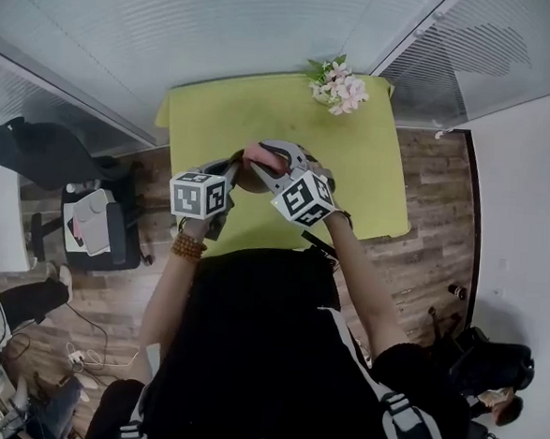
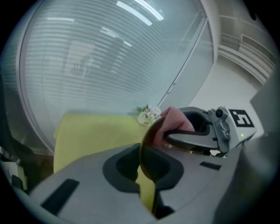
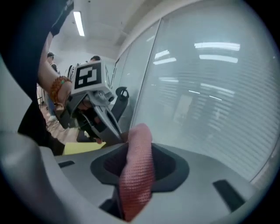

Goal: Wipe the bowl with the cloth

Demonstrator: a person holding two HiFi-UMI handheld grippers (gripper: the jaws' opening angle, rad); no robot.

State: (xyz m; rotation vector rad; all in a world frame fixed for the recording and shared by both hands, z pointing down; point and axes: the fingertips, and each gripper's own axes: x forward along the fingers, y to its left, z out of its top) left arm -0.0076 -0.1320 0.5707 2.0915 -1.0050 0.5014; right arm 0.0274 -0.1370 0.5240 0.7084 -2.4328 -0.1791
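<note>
My left gripper [image 2: 142, 168] is shut on the thin rim of a dark brown bowl [image 2: 151, 135], which stands edge-on between its jaws. My right gripper [image 3: 133, 192] is shut on a pink cloth [image 3: 139, 162] that hangs folded between its pads. In the head view both grippers meet above the near part of the yellow-green table [image 1: 264, 110]: the left gripper [image 1: 239, 171] is beside the right gripper [image 1: 272, 159], with the pink cloth [image 1: 258, 152] up against the bowl [image 1: 250, 176]. From the left gripper view the cloth [image 2: 177, 120] lies inside the bowl's rim.
A bunch of pink and white flowers [image 1: 339, 87] lies at the table's far right corner. A dark office chair [image 1: 96, 220] with papers on it stands on the wooden floor to the left. Glass walls with blinds rise behind the table.
</note>
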